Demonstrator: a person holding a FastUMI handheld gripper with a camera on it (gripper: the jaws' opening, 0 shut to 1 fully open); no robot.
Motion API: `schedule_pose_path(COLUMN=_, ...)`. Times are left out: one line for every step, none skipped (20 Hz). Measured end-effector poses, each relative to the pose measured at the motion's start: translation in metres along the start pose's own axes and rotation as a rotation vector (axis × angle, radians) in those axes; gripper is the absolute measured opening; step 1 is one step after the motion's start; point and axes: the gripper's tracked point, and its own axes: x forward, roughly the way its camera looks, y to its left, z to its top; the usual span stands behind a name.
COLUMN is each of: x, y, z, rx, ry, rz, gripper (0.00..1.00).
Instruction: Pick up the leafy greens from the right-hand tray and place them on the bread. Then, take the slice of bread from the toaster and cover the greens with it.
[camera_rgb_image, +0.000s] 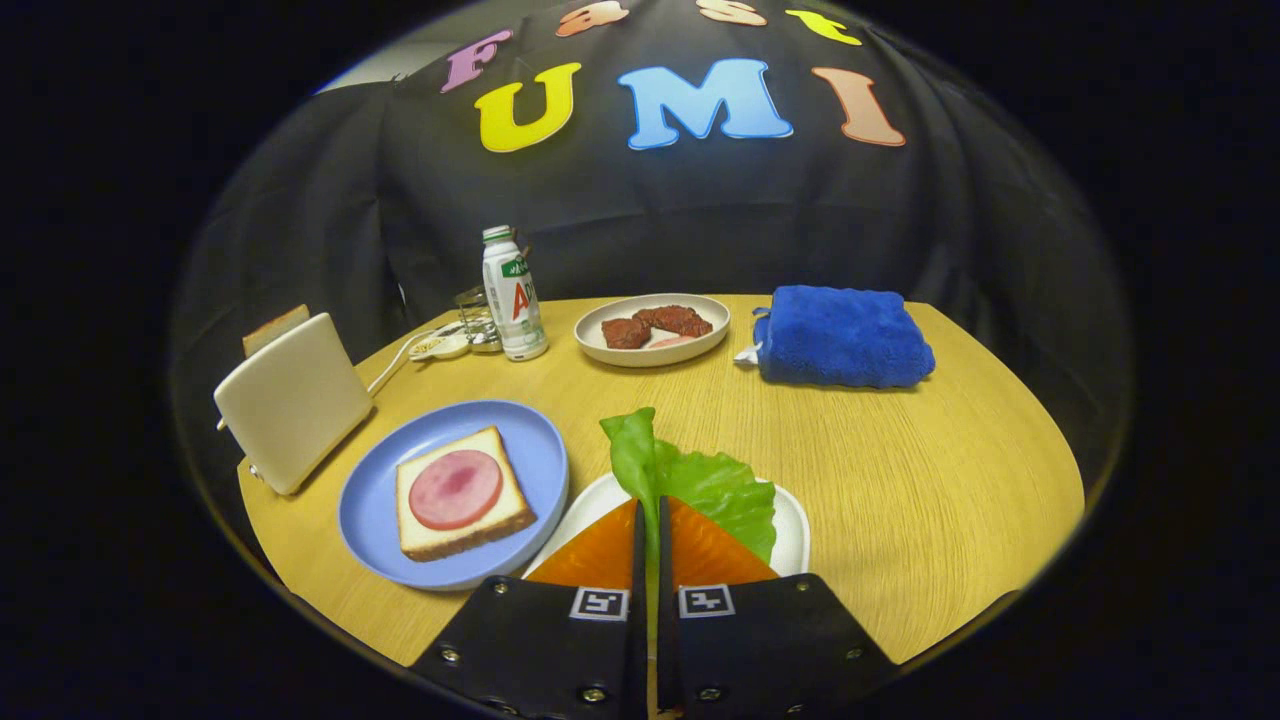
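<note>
While the round wooden table (900, 470) carries everything, the white slot toaster (292, 400) left of the blue round plate (375, 490) has a bread slice (274, 328) in it. That plate's bread with a pink ham round (458, 492) has no greens on it. Right of the plate, over the white tray (790, 530), the gripper (648, 520) is clenched on the green lettuce leaf (700, 485). Placing and covering remain.

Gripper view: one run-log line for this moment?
tool: shut on green lettuce leaf | leaf: over white tray | bread slice with ham: uncovered, blue plate | toaster: slice in
</note>
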Motion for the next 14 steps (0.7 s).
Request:
schedule_pose_path(x=-0.003, y=0.006, z=0.009, rx=-0.004, ry=-0.019, rz=0.004, gripper=0.04)
schedule_pose_path(x=-0.006, y=0.013, z=0.016, rx=-0.006, ry=-0.035, rz=0.013, gripper=0.04)
schedule_pose_path(x=-0.009, y=0.021, z=0.023, rx=-0.008, ry=-0.046, rz=0.023, gripper=0.04)
schedule_pose_path(x=-0.010, y=0.028, z=0.026, rx=-0.011, ry=-0.053, rz=0.030, gripper=0.04)
schedule_pose_path(x=-0.011, y=0.036, z=0.030, rx=-0.015, ry=-0.058, rz=0.041, gripper=0.04)
schedule_pose_path(x=-0.012, y=0.045, z=0.033, rx=-0.016, ry=-0.061, rz=0.052, gripper=0.04)
schedule_pose_path(x=-0.011, y=0.054, z=0.033, rx=-0.016, ry=-0.061, rz=0.066, gripper=0.04)
schedule_pose_path(x=-0.011, y=0.063, z=0.034, rx=-0.019, ry=-0.059, rz=0.077, gripper=0.04)
schedule_pose_path(x=-0.009, y=0.073, z=0.034, rx=-0.025, ry=-0.059, rz=0.087, gripper=0.04)
schedule_pose_path(x=-0.007, y=0.082, z=0.035, rx=-0.032, ry=-0.057, rz=0.096, gripper=0.04)
schedule_pose_path(x=-0.003, y=0.091, z=0.031, rx=-0.039, ry=-0.049, rz=0.104, gripper=0.04)
schedule_pose_path(x=0.000, y=0.100, z=0.028, rx=-0.044, ry=-0.037, rz=0.115, gripper=0.04)
schedule_pose_path(x=0.005, y=0.109, z=0.023, rx=-0.047, ry=-0.025, rz=0.126, gripper=0.04)
schedule_pose_path(x=0.008, y=0.118, z=0.020, rx=-0.050, ry=-0.015, rz=0.137, gripper=0.04)
